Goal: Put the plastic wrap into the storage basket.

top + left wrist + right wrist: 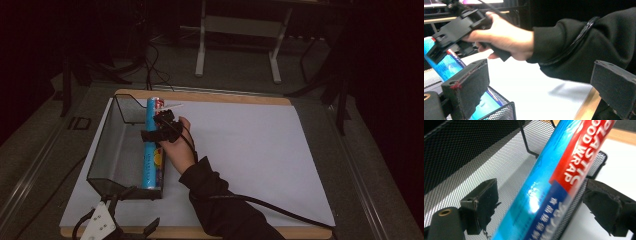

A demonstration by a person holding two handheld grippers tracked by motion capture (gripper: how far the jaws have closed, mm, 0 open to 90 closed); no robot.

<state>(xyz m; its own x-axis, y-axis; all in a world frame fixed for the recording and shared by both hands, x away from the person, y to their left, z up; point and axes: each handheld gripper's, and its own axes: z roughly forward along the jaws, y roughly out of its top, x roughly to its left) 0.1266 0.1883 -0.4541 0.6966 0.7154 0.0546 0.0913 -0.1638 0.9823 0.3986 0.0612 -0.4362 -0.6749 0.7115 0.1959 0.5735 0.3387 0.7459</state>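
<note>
Here the right gripper [161, 120], a black two-jaw tool held in the person's right hand [178, 145], hovers over the far half of a long blue box of plastic food wrap with a red end panel [153, 150]. In the right gripper view its jaws stand wide apart, one on each side of the box [549, 185], and neither pad presses on it; a clear gap shows on both sides. The box lies lengthwise along the right-hand edge of a black wire-mesh tray [112, 145], leaning against the tray's low mesh wall, with its red end towards the far side of the table. The mesh tray [474, 157] itself sits at the left of a white sheet [240, 150] that covers a wooden-edged table top [210, 96]. A black sleeve [220, 205] and a black cable [280, 209] trail back from the right hand to the near edge.

The left gripper [127, 222], with its grey three-cornered plate, rests low at the near left corner of the table, just beside the tray's near end. In the left gripper view its black padded jaws are spread well apart with nothing between them, and they look across at the right hand [504, 37] and its sleeve.
</note>
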